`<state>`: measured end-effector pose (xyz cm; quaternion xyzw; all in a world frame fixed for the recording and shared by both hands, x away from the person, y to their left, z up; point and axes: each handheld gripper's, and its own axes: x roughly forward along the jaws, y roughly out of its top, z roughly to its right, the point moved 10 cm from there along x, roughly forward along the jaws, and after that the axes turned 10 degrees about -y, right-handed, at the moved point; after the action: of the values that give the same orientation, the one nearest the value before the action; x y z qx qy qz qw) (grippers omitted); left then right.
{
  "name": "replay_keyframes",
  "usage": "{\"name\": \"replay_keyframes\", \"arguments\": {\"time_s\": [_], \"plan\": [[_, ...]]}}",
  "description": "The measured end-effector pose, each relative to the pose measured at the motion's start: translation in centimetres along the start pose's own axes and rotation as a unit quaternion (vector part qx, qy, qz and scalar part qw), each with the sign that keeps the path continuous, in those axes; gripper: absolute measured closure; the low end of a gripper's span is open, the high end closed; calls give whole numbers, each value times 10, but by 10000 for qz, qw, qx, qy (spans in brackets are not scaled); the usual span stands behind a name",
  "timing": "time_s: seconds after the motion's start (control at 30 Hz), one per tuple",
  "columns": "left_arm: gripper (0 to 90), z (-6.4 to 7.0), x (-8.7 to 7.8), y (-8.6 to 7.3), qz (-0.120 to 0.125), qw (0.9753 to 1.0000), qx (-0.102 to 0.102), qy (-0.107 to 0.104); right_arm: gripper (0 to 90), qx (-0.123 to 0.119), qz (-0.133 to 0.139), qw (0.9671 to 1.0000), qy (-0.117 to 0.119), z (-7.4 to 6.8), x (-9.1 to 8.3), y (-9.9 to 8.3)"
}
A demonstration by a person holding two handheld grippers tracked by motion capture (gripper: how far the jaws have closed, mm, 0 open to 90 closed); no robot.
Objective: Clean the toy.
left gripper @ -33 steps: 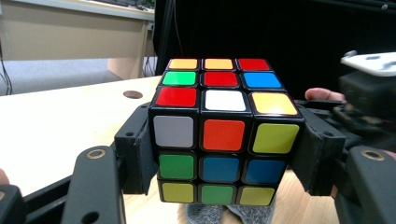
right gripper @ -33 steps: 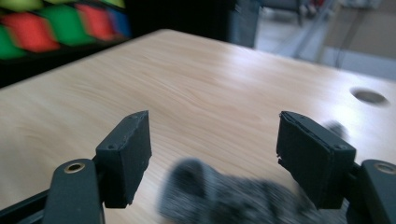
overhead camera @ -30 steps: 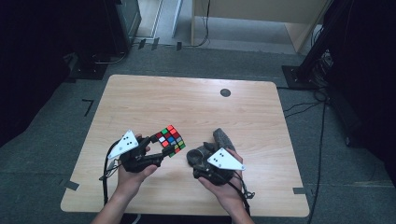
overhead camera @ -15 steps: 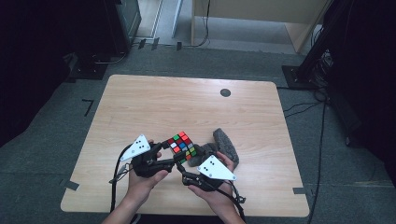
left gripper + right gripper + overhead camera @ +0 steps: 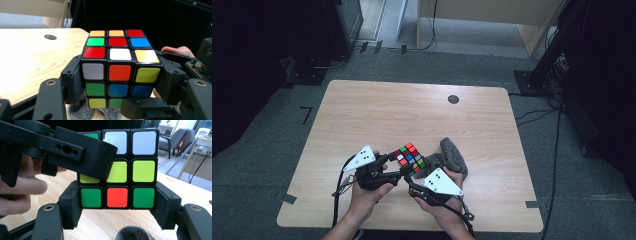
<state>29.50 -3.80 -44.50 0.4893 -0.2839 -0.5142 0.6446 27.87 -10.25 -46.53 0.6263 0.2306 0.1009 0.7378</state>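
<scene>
We hold the hard, light, slick-faced multicoloured plastic puzzle cube (image 5: pixel 410 159) above the near counter (image 5: pixel 377 112), left tool (image 5: pixel 391 167) and right tool (image 5: pixel 412 181) both clamped on opposite layers, best gripped flat-faced.

The cube (image 5: pixel 117 72) has black edges and red, orange, green, blue, yellow and white stickers; the table (image 5: pixel 387 115) is light wood.
</scene>
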Motion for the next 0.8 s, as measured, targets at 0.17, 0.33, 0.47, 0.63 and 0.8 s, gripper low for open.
{"name": "replay_keyframes", "arguments": {"time_s": [0.17,0.33,0.47,0.63,0.8], "plan": [[300,-2,-7,9,242,9997,-50,-38,346,-36,-134,9999,-20,3,1,-4],[286,-11,-22,21,474,9988,113,0,346,87,-378,9991,-175,18,2,-11],[260,-24,-30,21,449,9984,305,137,345,293,-522,9977,-324,39,0,-10],[257,-34,-24,4,-43,9966,815,132,345,413,-602,9969,-300,52,-5,-4],[263,-29,-16,-12,-463,9889,1408,122,345,594,-701,9958,53,48,-10,4]]}}
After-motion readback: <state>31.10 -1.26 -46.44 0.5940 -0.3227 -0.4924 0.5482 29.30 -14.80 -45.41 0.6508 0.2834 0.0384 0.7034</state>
